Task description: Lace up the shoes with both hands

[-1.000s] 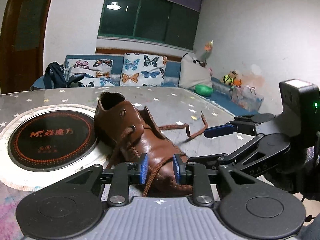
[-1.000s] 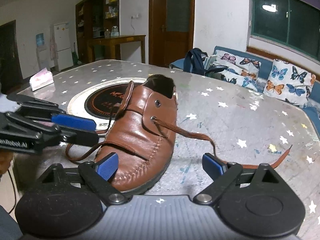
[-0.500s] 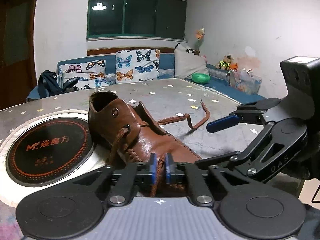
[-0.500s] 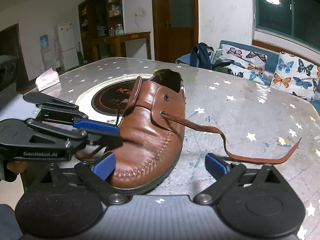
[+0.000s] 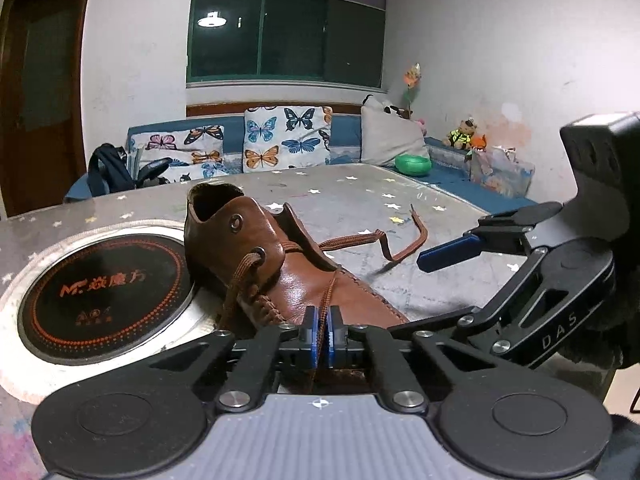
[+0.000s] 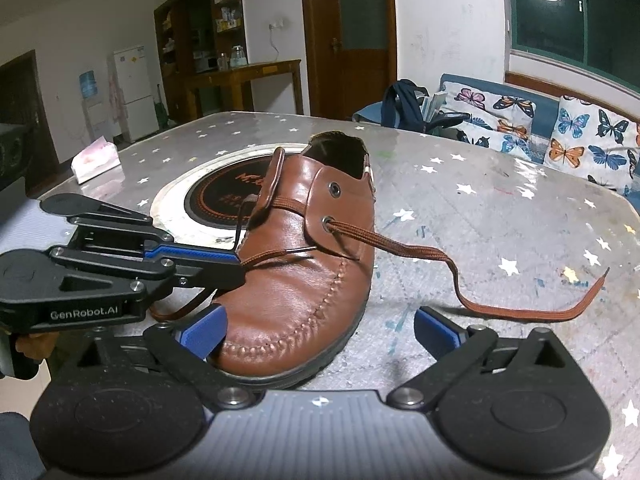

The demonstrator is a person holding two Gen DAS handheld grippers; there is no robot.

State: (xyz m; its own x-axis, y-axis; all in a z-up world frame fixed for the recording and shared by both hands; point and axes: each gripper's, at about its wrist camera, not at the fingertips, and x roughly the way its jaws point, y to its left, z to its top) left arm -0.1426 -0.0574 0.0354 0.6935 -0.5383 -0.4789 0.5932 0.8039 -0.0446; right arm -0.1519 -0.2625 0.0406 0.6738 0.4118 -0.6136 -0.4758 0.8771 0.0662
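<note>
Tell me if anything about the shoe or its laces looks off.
The brown shoe is only half laced: its upper eyelet is empty, and one lace end trails loose across the table. The left gripper pinches the other end.

Brown leather shoe [image 6: 304, 280] upright on desk, heel end beside round black mat. Brown lace [image 6: 420, 250] threaded through lower eyelets only; upper eyelets vacant. One end trails loose across desk; other end runs taut over toe.

"GenRobot.AI" marks the left gripper [image 6: 236, 266], "DAS" the right gripper [image 5: 444, 258].
</note>
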